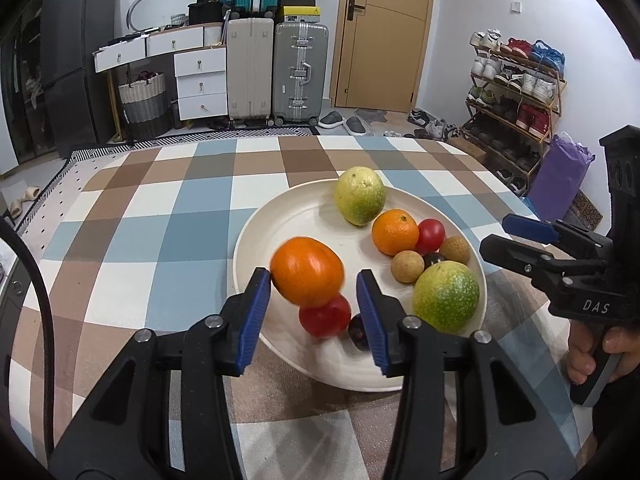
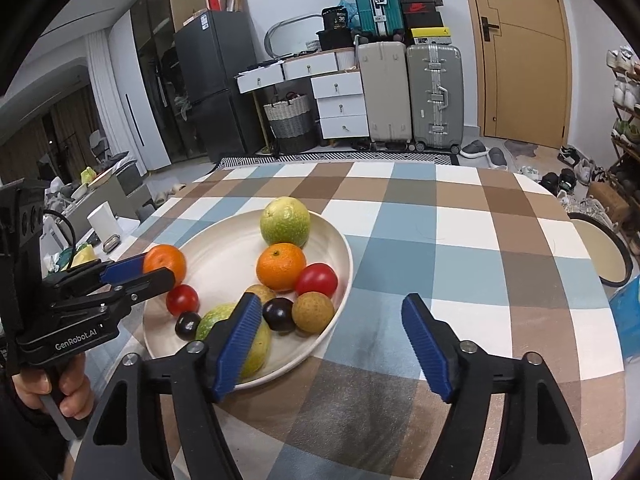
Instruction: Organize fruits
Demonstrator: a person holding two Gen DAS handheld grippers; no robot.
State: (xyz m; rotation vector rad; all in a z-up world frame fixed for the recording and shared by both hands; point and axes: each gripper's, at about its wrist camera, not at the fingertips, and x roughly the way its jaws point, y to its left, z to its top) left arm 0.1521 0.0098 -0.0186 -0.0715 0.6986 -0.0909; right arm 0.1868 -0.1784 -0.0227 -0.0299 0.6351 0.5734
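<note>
Left tool (image 1: 312,304) spread beside blurred orange (image 1: 307,277), right tool (image 2: 332,344) spread, marked "DAS", left marked "GenRobot.AI"

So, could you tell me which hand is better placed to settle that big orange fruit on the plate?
Left. Its tongs already flank the orange fruit above the plate, while the right tongs hang open over the tablecloth.

Black tongs (image 1: 312,284), ribbed blue pads (image 1: 256,316)
</note>
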